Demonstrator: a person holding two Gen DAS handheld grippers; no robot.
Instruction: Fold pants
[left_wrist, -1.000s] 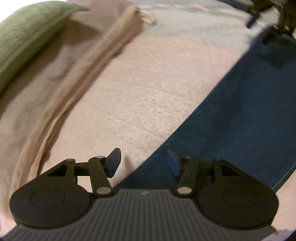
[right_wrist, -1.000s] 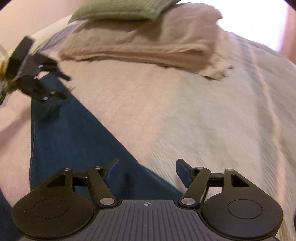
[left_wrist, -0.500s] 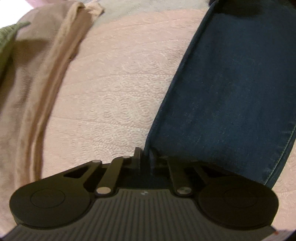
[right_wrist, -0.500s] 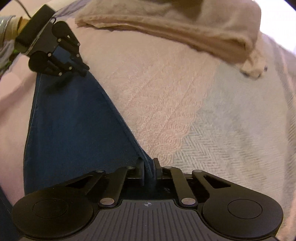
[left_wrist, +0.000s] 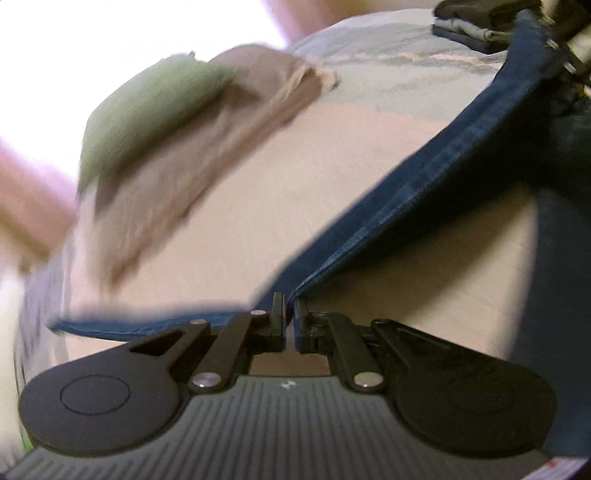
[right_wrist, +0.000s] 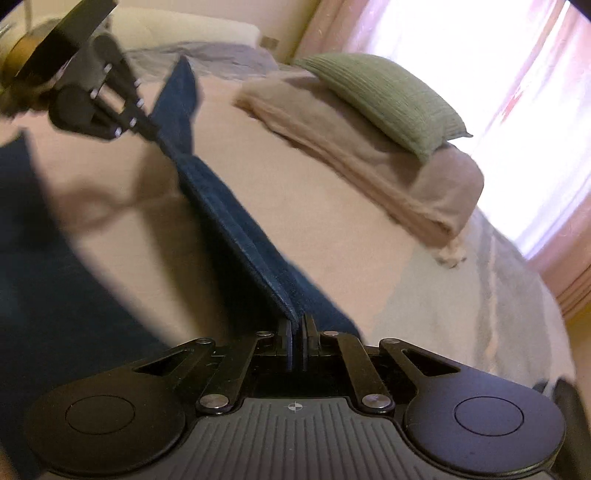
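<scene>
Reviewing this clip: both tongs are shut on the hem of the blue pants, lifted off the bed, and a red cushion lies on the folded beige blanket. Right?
Not quite: the cushion is green, not red, as the right wrist view shows. The rest holds: left tongs and right tongs are shut on the blue pants, with the cushion on the beige blanket.

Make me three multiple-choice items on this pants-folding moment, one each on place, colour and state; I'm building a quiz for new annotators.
1. Where does the green cushion lie?
A. on the folded beige blanket
B. on the floor
C. on the pants

2. What colour are the pants?
A. beige
B. dark blue
C. green

3. How is the right tool set?
A. wide open over the bed
B. shut on nothing
C. shut on the pants' edge

Answers: 1 A, the cushion rests atop the blanket; 2 B, the denim strip is dark blue; 3 C, the fabric edge sits pinched between its closed fingers, and the left tool grips likewise.
</scene>
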